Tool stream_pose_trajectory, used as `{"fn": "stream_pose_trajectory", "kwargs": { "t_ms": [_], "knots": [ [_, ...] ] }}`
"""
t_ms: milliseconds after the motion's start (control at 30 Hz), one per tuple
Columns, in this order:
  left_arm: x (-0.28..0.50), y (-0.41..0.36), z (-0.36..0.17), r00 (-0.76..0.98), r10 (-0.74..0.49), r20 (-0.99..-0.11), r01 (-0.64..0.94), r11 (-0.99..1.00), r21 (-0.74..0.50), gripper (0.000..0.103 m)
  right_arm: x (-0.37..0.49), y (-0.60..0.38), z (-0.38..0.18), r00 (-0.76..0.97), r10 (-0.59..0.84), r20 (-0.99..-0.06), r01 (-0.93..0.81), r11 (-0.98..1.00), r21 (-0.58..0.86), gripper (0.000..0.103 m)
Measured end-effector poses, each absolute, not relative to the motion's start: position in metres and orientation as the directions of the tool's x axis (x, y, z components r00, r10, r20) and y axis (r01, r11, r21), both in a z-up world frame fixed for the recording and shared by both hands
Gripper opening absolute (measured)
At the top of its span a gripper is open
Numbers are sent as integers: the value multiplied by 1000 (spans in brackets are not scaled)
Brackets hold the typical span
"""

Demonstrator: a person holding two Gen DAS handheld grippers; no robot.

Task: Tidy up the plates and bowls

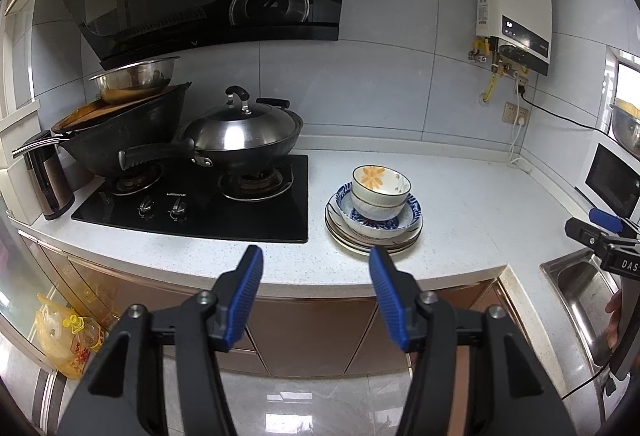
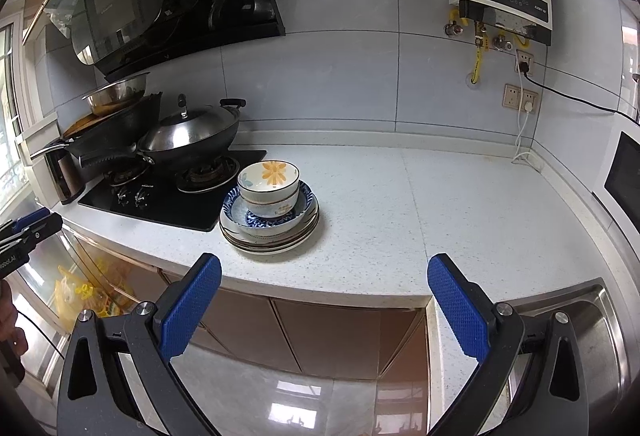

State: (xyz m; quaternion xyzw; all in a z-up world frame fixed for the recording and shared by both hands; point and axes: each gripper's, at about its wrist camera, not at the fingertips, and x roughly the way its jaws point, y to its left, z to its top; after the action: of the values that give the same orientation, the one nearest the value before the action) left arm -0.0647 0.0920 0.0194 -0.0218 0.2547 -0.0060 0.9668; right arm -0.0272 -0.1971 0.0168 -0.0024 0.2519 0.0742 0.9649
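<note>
We judge the task nearly finished: the dishes form 1 stack on the desk (image 1: pixel 460 203), and nothing loose remains in view. The left gripper (image 1: pixel 316 262) and right gripper (image 2: pixel 324 270) both hang open and empty, short of the desk edge. Ahead of them, the flower bowl (image 2: pixel 269 179) nests in a blue-patterned bowl (image 2: pixel 272 213) atop the plates (image 2: pixel 268 242).

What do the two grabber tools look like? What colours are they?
Both look alike. The left tool has two black arms with silver bolts, each ending in a bright blue ribbed pad. The right tool has the same black arms and bolts, and its blue pads carry a bumpy dotted texture. White lettering shows on the black bodies, only partly readable, and a thin black cable trails beside each.
</note>
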Motion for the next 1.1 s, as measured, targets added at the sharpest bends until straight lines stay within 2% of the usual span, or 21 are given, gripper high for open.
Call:
{"fn": "stream_pose_trajectory", "kwargs": {
  "t_ms": [33,133,1100],
  "knots": [
    [-65,92,20,872,-21,-489,0,999,-42,64,-27,-197,17,862,141,-486,-144,989,32,102],
    [-65,89,20,874,-20,-486,4,999,-33,67,-27,-197,17,863,141,-485,-143,989,33,102],
    [-48,91,12,864,-22,-504,5,999,-34,67,-14,-202,14,855,143,-498,-147,989,31,102]
  ]
}}
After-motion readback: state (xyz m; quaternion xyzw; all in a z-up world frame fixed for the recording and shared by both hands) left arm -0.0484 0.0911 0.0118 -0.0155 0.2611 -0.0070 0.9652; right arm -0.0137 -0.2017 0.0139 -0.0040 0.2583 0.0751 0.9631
